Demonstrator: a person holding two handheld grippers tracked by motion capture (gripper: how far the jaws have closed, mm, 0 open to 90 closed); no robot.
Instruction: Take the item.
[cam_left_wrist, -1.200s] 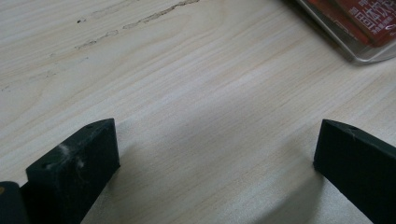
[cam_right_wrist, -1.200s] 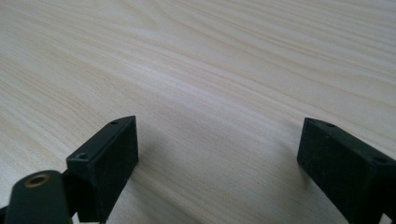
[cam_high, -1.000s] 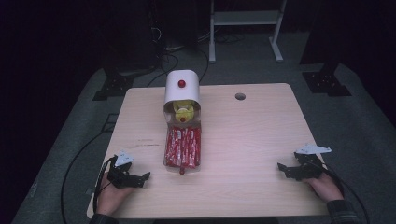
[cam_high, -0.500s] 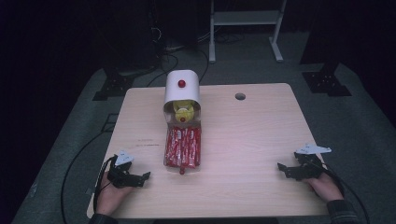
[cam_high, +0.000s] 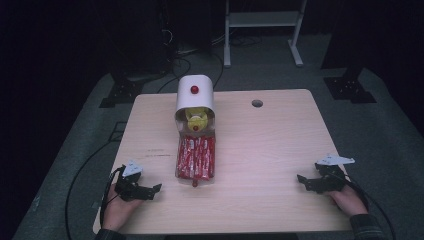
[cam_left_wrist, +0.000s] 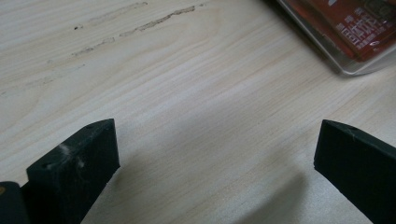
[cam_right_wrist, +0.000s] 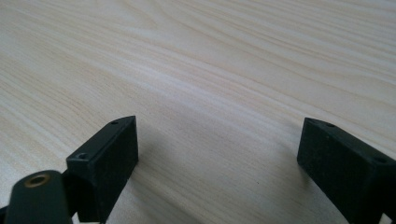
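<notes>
I can see white print on the red packets (cam_left_wrist: 359, 25) in the clear tray, but it is too blurred to read.

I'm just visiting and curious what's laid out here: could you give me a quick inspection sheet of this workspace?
Surface: pale wooden table, a round hole near its far edge, faint scuff marks.
Job's things: clear tray of red packets at the centre; white domed container with a red knob behind it, a yellow item at its mouth.
Clutter: nothing seen.
Grippers: left tool and right tool both open, empty, low at the near corners.
Cables: one cable trails off the table's left side.
Surroundings: dark room, grey floor mat, white frame legs behind.
</notes>
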